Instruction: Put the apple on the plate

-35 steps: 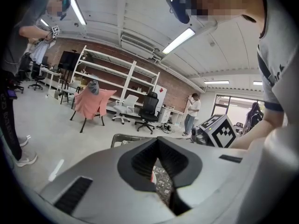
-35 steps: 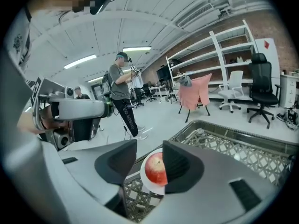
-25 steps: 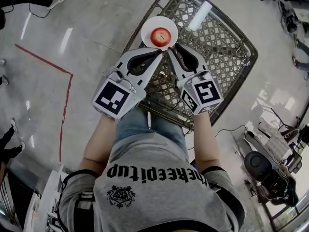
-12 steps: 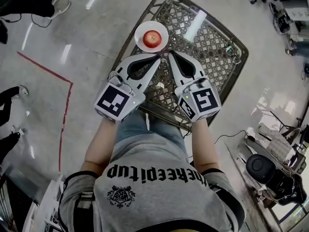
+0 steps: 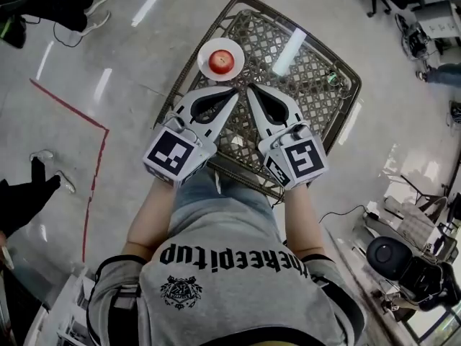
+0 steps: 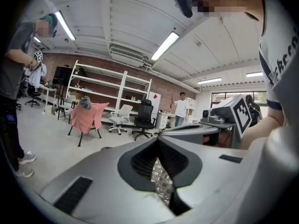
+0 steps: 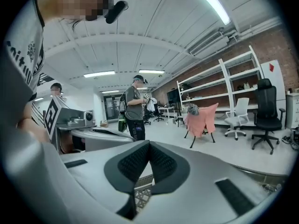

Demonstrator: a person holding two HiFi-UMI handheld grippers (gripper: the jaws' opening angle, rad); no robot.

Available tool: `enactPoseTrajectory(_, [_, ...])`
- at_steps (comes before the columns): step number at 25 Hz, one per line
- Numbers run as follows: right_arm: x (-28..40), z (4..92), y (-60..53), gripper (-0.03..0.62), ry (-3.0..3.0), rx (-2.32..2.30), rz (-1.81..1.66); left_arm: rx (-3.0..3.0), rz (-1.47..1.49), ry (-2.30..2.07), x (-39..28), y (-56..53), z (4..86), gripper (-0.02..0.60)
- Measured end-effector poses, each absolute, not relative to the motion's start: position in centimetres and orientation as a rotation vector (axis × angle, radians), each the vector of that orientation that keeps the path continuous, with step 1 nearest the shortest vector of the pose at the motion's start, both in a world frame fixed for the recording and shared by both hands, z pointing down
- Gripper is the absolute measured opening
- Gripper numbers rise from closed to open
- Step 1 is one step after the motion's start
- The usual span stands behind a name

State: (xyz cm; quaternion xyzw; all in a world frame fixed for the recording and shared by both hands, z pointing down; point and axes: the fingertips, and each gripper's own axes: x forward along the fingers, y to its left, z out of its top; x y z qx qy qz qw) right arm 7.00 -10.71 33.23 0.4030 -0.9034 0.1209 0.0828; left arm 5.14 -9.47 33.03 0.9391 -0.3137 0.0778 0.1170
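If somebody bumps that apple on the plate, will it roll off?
It might: the apple looks round and smooth, so it probably rolls easily. The small white plate looks shallow, so its rim may not stop it.

The left forearm (image 5: 148,218) and the right forearm (image 5: 300,220) reach forward from the torso side by side, bare below the short sleeves. The left gripper (image 5: 232,94) and the right gripper (image 5: 251,89) angle inward in a V, tips near each other but apart, both aimed forward and slightly down. In the left gripper view the jaws meet at their tips with nothing between the dark ribbed pads (image 6: 145,161). The right gripper view shows the same, tips together and empty. The left marker cube (image 5: 175,156) and the right marker cube (image 5: 300,158) sit at the rear, covering the hands
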Motion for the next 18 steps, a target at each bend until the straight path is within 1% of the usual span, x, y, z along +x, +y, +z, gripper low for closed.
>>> enactPoseTrajectory(18, [9.8, 29.0, -8.6, -0.009, -2.825, 1.142, 0.261, 2.787, 0.225, -0.986, 8.3, -8.8, 30.8, 0.012])
